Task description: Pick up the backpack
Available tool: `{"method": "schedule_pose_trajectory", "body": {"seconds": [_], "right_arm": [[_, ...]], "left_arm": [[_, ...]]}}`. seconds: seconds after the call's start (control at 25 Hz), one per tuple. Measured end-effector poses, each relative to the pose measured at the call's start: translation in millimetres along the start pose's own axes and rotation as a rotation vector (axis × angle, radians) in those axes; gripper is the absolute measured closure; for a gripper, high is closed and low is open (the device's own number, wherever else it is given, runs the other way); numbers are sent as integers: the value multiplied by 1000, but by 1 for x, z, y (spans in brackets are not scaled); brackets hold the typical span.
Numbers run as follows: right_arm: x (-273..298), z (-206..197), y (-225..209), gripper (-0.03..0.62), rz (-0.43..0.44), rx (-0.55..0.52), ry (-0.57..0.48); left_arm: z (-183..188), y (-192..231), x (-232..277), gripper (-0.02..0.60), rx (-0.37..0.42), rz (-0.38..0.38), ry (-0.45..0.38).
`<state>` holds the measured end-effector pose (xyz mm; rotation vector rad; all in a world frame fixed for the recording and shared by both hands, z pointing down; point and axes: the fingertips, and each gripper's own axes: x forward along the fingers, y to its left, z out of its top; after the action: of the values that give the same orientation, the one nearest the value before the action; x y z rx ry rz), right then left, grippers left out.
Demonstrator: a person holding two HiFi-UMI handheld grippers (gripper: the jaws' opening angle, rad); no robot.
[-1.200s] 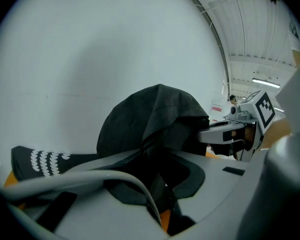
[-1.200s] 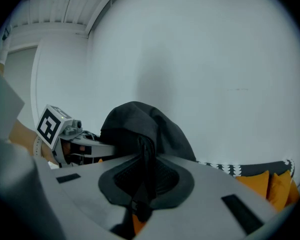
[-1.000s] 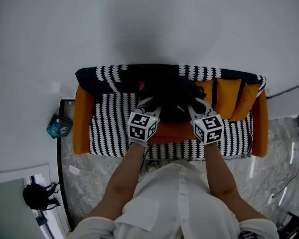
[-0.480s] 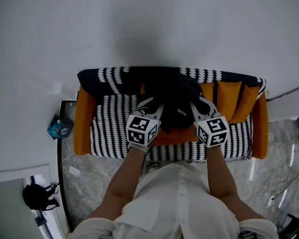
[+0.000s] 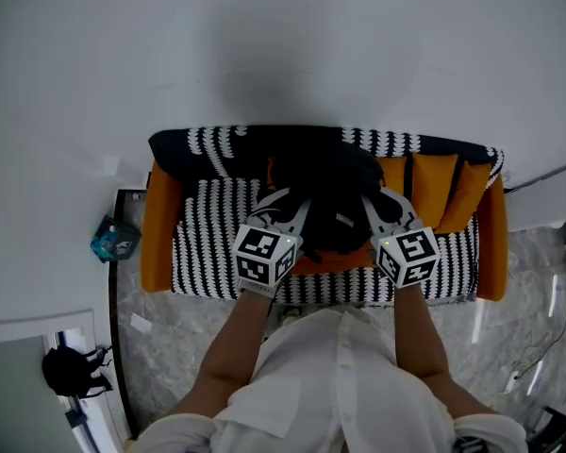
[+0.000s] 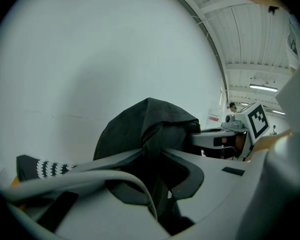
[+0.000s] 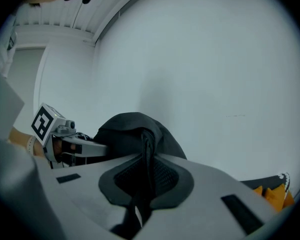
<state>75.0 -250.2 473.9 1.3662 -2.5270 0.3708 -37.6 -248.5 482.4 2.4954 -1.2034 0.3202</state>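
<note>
The black backpack (image 5: 328,189) hangs between my two grippers, over the striped seat of the sofa (image 5: 208,243). My left gripper (image 5: 295,213) is shut on a fold of the backpack's left side, and black fabric (image 6: 145,126) fills the gap between the left gripper's (image 6: 157,161) jaws. On the other side my right gripper (image 5: 374,211) is shut on a black strap (image 7: 146,149) that runs between the right gripper's (image 7: 146,164) jaws. The backpack's dome (image 7: 132,126) rises just beyond. The bag's underside is hidden.
The sofa has orange arms (image 5: 157,229) and orange cushions (image 5: 436,185) at the right, with a white wall behind it. On the floor to the left lie a teal object (image 5: 111,240) and a black bag (image 5: 68,371). Cables (image 5: 540,345) run across the marble floor at right.
Both grippers have risen toward the camera with the backpack held between them; their marker cubes look larger and lower in the head view.
</note>
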Motion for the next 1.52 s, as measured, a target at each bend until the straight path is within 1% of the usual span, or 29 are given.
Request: {"method": "schedule_pose_trajectory", "body": {"seconds": [0.24,0.4,1.52], "right_arm": [[-11,22,2,559,-3,-26,-49],[-16,29,2,559,-3,-34,-69],[-31,26,-1,559,7,-51,-75]], "left_arm": [[22,-8,-9,514,31,2,-36],[29,-12,-12,514,40,8,-54],[27,-29,-16,515,15,9,-55]]}}
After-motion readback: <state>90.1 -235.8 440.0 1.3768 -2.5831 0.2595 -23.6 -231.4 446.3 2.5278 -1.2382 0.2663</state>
